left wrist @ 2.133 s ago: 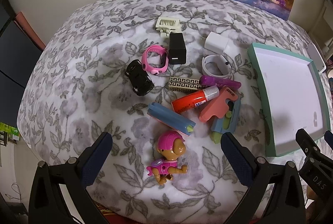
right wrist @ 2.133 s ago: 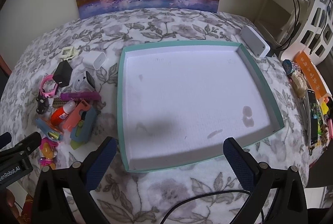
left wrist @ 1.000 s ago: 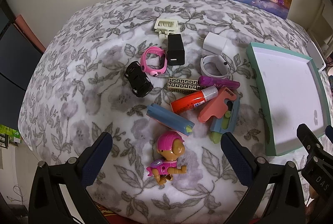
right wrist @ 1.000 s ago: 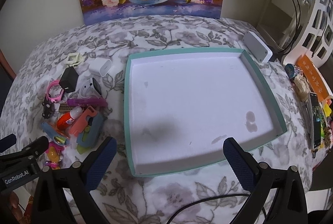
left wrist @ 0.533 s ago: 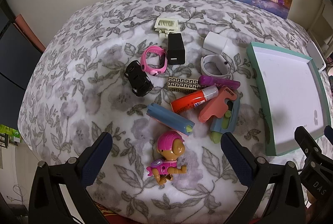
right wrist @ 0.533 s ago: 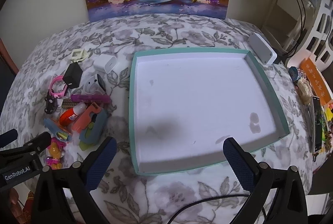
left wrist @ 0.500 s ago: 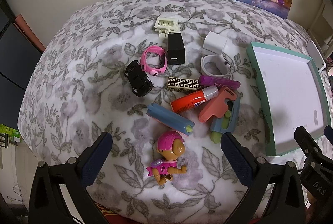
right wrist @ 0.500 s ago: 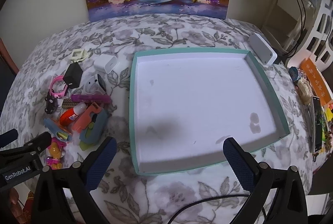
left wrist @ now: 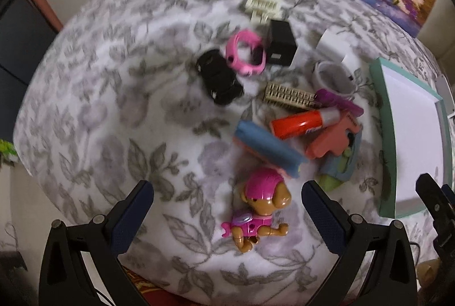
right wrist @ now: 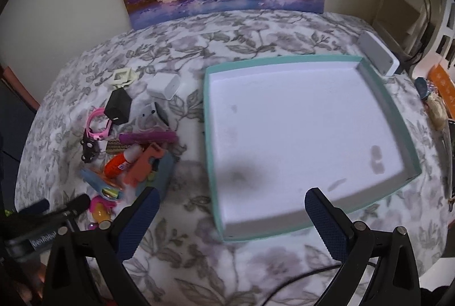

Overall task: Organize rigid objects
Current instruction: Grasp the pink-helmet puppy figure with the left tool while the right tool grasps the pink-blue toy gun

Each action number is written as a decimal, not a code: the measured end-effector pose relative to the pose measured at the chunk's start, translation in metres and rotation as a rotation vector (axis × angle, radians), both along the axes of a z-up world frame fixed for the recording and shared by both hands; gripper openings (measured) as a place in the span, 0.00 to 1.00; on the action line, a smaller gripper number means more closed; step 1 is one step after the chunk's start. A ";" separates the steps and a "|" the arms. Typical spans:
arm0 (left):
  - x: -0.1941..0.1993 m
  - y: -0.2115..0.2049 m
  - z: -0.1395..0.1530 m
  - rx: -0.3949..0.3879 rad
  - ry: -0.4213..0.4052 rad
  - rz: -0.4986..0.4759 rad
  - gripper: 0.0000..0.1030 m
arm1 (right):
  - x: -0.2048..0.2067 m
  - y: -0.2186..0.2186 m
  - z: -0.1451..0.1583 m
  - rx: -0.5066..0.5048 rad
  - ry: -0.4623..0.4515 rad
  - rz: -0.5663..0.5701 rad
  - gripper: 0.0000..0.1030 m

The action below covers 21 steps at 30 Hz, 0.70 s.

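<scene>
Floral-print tablecloth (right wrist: 256, 30) covers the table; teal tray (right wrist: 209, 135) sits centre-right, white box (right wrist: 375, 55) at the tray's upper-right corner, toy clutter left of frame, pink puppy figure (left wrist: 260, 206) lowest.

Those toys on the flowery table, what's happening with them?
A person holds a hand-held gripper in each hand, and both are open and empty. The left hand-held gripper hovers by the pink puppy toy, nearest of the jumbled toys. The right hand-held gripper hangs over the teal tray, which has nothing in it yet. So the tidying has not really started.
</scene>
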<state>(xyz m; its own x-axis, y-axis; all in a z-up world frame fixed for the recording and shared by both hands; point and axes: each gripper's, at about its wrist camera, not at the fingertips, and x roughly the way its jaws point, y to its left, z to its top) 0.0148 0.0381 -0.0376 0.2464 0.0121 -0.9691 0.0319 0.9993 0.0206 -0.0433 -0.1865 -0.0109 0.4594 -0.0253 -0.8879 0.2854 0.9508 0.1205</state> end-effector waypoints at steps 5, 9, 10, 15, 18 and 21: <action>0.001 -0.003 -0.014 -0.030 0.064 -0.020 0.95 | 0.013 0.020 -0.005 0.002 0.019 0.042 1.00; 0.000 -0.011 -0.023 -0.041 0.100 -0.057 0.83 | 0.025 0.034 -0.010 0.015 0.032 0.080 1.00; 0.000 -0.013 -0.025 -0.044 0.108 -0.062 0.79 | 0.028 0.037 -0.012 0.014 0.035 0.087 1.00; 0.000 -0.019 -0.036 -0.072 0.156 -0.087 0.64 | 0.039 0.042 -0.019 0.032 0.049 0.094 1.00; -0.002 -0.022 -0.045 -0.097 0.184 -0.100 0.47 | 0.045 0.046 -0.023 0.044 0.063 0.100 0.97; -0.004 -0.021 -0.049 -0.115 0.181 -0.090 0.44 | 0.051 0.052 -0.029 0.055 0.078 0.125 0.92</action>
